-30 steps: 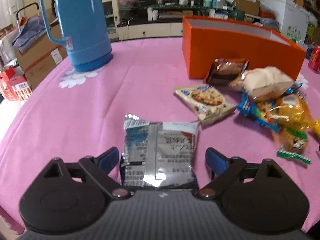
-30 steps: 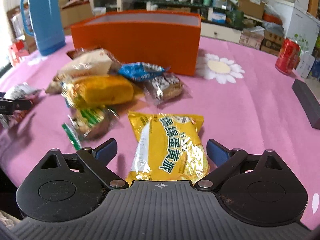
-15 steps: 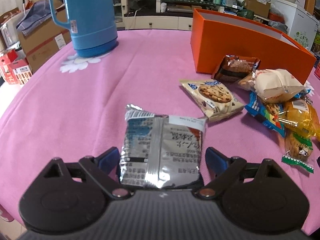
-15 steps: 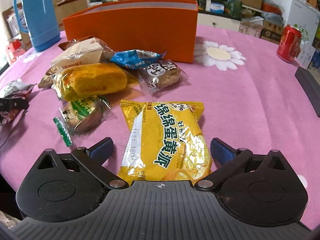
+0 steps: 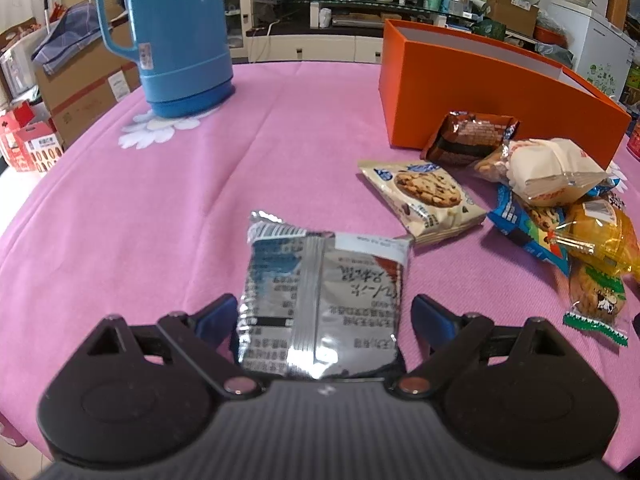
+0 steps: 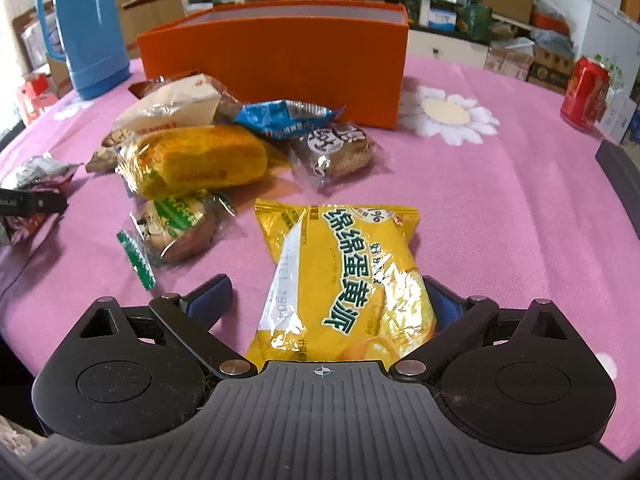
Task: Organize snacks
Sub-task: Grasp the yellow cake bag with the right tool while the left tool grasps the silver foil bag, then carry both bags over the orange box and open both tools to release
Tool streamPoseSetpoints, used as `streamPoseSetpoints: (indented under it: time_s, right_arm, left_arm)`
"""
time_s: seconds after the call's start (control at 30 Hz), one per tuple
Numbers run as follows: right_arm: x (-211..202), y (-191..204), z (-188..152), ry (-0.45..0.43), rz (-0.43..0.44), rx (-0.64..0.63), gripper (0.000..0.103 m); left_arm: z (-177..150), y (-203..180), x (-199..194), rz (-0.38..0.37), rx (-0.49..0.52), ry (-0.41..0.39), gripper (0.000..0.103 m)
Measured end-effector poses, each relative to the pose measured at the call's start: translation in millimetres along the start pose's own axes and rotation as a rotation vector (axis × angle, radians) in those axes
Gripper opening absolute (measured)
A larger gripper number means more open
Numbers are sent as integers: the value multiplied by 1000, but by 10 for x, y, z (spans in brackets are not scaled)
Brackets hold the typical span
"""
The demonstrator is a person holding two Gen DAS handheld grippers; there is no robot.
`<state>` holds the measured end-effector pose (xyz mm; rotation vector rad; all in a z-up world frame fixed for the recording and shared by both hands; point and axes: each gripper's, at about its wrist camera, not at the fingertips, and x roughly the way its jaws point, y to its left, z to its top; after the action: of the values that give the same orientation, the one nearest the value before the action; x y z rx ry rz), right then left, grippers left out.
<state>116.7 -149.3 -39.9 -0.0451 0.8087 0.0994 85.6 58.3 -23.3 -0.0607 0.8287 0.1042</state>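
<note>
A silver snack packet lies on the pink tablecloth between the fingers of my left gripper. Its jaws are closing, with a gap still showing at the right finger, so nothing is gripped. A yellow egg-pie packet lies between the fingers of my right gripper, whose jaws are also closing. The right finger touches the packet's edge and the left finger stands clear of it. The orange box stands open-topped at the back of the table.
A heap of loose snacks lies before the box: cookie packet, brown packet, white bun, yellow cake, blue packet. A blue thermos stands far left. A red can and a dark block sit at right.
The left jaws have narrowed slightly around the silver packet. The right jaws widened, then came in a little, and the right finger now touches the yellow packet.
</note>
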Motion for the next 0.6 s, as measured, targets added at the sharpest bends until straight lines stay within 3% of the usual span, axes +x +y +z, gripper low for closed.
streamPoseSetpoints:
  time_s: [0.07, 0.1, 0.13, 0.23, 0.37, 0.6]
  right_arm:
    - [-27, 11, 5, -19, 6, -9, 60]
    - [-53, 10, 8, -36, 11, -13, 49]
    - [-60, 9, 12, -38, 18, -11, 45]
    - [-123, -14, 7, -57, 21, 9, 39]
    - [-258, -105, 15, -100, 23, 59, 38]
    - [-438, -261, 27, -173, 35, 155, 38]
  left_arm:
    - [6, -26, -42, -30, 21, -26, 61]
    - [8, -44, -50, -46, 32, -27, 60]
    - [1, -57, -59, -45, 36, -33, 60]
    - [0, -72, -148, -53, 37, -59, 58]
    - [54, -46, -401, -65, 23, -121, 58]
    - [102, -64, -624, -92, 0, -149, 58]
